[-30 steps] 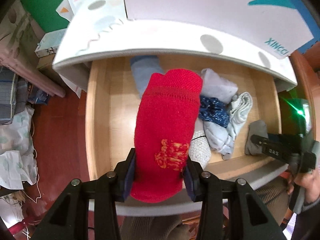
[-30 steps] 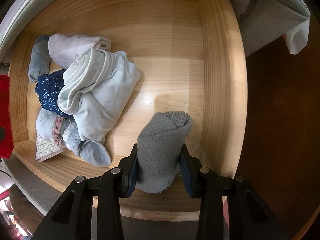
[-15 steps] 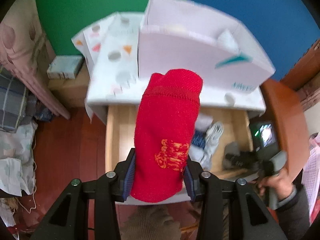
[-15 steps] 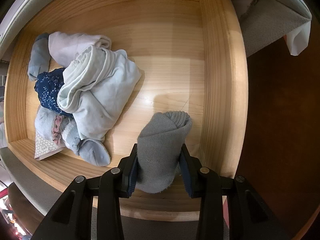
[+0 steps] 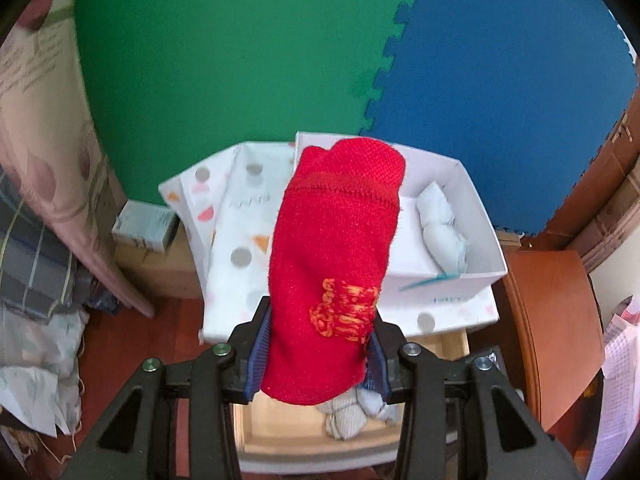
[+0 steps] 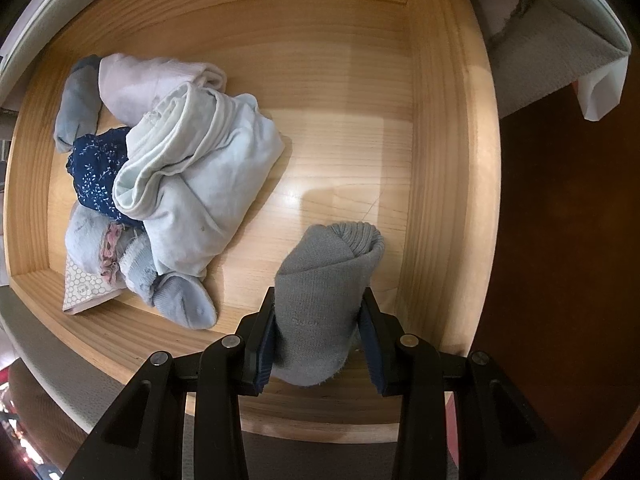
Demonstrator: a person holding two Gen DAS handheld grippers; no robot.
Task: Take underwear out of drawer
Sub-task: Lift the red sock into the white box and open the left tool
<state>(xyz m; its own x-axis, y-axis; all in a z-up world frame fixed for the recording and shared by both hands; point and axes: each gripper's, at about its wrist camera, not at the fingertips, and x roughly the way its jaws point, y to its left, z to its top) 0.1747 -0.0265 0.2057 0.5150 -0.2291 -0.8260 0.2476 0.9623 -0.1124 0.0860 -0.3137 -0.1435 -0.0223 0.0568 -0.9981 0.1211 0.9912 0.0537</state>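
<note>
My left gripper (image 5: 318,354) is shut on a rolled red garment (image 5: 334,256) with orange stitching, held high above the open wooden drawer (image 5: 280,436), in front of a white box (image 5: 444,276) on the cabinet top. A pale rolled bundle (image 5: 440,228) lies inside that box. In the right wrist view my right gripper (image 6: 320,344) points down into the drawer (image 6: 444,160) and is shut on a rolled grey garment (image 6: 324,288) at the drawer's right front. A heap of pale blue, white and navy clothes (image 6: 176,184) fills the drawer's left side.
A patterned white cloth (image 5: 240,240) covers the cabinet top left of the box. Green and blue foam mats (image 5: 280,60) line the wall behind. Bedding and bags (image 5: 36,280) crowd the floor at left, and a wooden panel (image 5: 548,320) stands at right.
My left gripper has risen with the red garment, out of the drawer to the level of the white box, and tilted up toward the wall. The right gripper has kept still on the grey garment.
</note>
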